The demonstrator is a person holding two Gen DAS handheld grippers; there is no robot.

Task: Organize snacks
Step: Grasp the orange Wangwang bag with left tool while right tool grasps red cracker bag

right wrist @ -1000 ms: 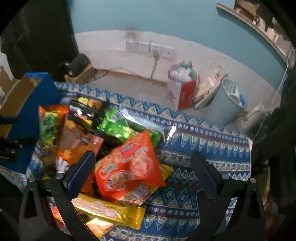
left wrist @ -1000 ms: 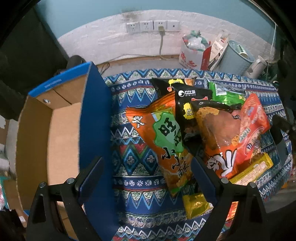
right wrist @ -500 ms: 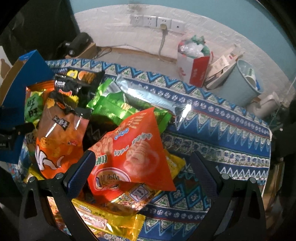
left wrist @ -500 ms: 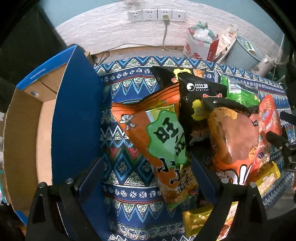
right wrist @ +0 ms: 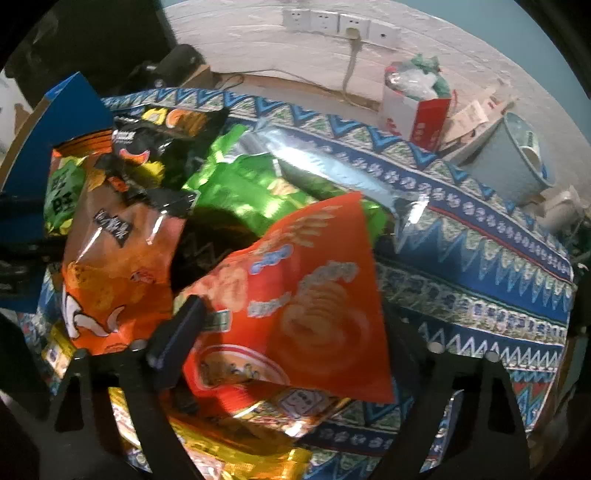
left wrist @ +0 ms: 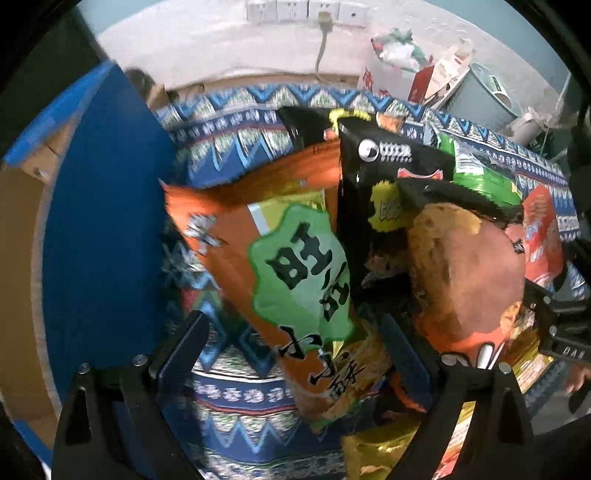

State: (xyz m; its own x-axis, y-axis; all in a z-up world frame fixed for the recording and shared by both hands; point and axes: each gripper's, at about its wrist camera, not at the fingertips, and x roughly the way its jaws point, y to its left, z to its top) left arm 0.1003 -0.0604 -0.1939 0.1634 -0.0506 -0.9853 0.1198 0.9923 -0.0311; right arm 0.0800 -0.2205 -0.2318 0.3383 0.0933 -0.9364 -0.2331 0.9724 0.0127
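A pile of snack bags lies on a patterned blue tablecloth [left wrist: 229, 391]. My left gripper [left wrist: 295, 332] is open, its jaws on either side of an orange bag with a green label [left wrist: 295, 266]. A black bag [left wrist: 384, 162] and an orange chip bag [left wrist: 465, 280] lie to its right. My right gripper [right wrist: 291, 332] is open, its jaws on either side of a red-orange snack bag [right wrist: 306, 295]. Green bags [right wrist: 258, 192] and a yellow bag [right wrist: 236, 446] lie around it. An open blue cardboard box [left wrist: 99, 240] stands at the left.
The right gripper's body shows at the left wrist view's right edge [left wrist: 561, 332]. Beyond the table's far edge stand a white-and-red box [right wrist: 413, 110] and a grey bin [right wrist: 513, 158]. Wall sockets [right wrist: 340, 26] with a cord are on the back wall.
Both grippers have moved forward and down, closer to the pile. The green-label bag now sits between my left jaws and the red-orange bag between my right jaws. Both stay open.
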